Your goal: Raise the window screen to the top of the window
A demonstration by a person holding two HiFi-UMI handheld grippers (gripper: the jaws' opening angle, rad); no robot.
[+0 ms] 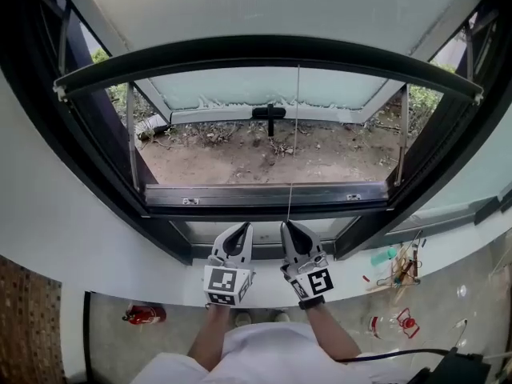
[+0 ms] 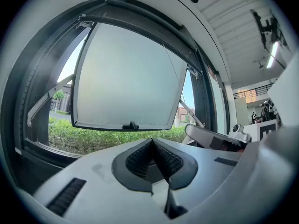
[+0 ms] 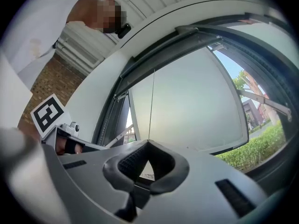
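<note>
A dark curved screen rail [image 1: 264, 48] spans the top of the window opening. A thin pull cord [image 1: 293, 150] hangs from it down to my right gripper [image 1: 288, 227]. In the right gripper view the cord [image 3: 152, 106] runs straight into the tip of the right gripper [image 3: 148, 143], which is shut on it. My left gripper [image 1: 242, 229] is beside the right one, just above the sill. In its own view the left gripper [image 2: 153, 141] is shut with nothing between its pads. Both point out through the window.
The frosted sash [image 1: 264, 86] is swung outward, with a black handle [image 1: 270, 112] on its lower edge and bare soil beyond. A white sill [image 1: 160, 282] lies under the grippers. On the floor are a red extinguisher [image 1: 144, 314] at left and small clutter [image 1: 400, 272] at right.
</note>
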